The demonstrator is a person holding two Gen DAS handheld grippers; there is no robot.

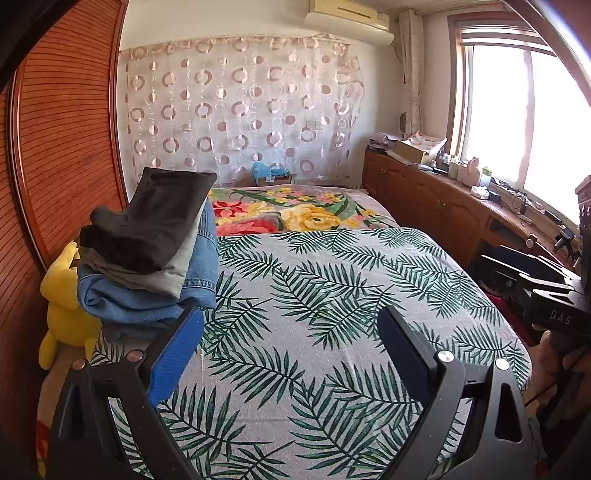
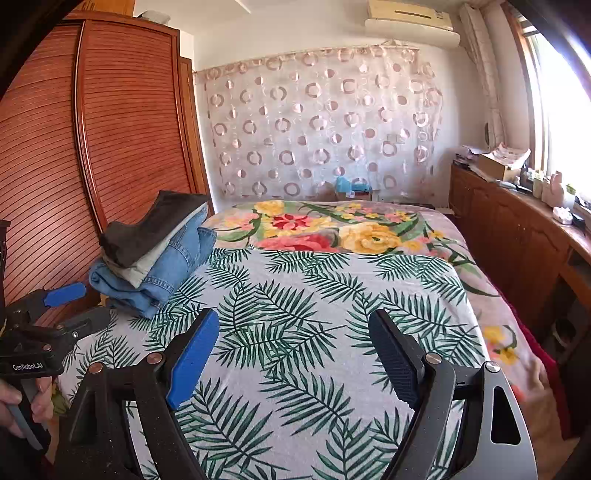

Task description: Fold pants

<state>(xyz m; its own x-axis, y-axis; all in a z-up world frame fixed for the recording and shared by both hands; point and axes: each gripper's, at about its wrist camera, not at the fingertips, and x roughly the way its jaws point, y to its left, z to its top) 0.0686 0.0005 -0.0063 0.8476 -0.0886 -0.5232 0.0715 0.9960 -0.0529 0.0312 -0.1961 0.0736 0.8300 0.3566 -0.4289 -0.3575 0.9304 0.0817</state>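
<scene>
With both the left gripper and right gripper held wide open and empty above the bed, the top pants on the left-edge stack should be pinched cleanly.

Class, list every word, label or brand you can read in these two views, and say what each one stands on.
"GenRobot.AI": on the body of the left gripper, seen in the right wrist view.
"DAS": on the black body of the right gripper, cut off, in the left wrist view.
Air conditioner badge: too small to read.
</scene>
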